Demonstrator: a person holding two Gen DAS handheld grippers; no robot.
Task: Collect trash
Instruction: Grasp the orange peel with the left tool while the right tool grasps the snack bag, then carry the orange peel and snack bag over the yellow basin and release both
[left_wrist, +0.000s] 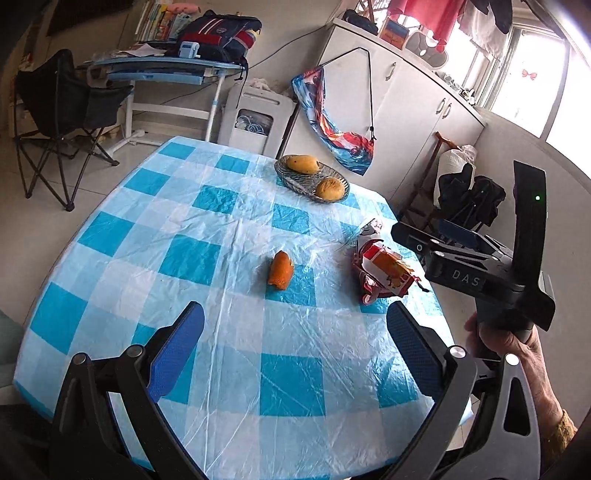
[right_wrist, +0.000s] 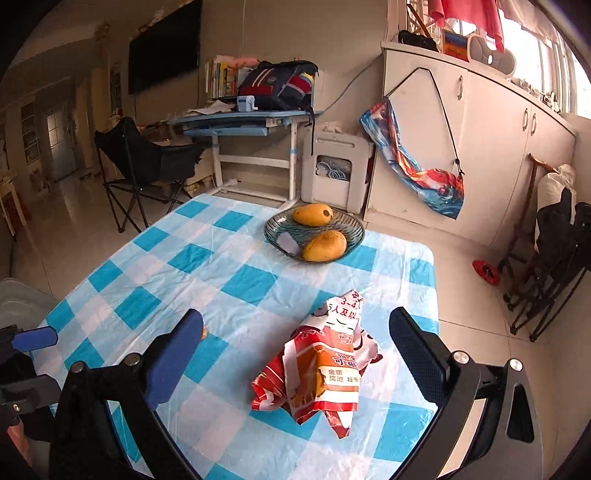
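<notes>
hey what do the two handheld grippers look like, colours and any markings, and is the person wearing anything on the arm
Both are black, angular frames with silver pivot bolts. Each claw, left and right, has two wide fingers faced with textured blue pads. Seen from the left camera, the right gripper body reads "DAS" in pale letters, has a blue pad on top and a small green light. The hand shows a mustard knit cuff.
</notes>
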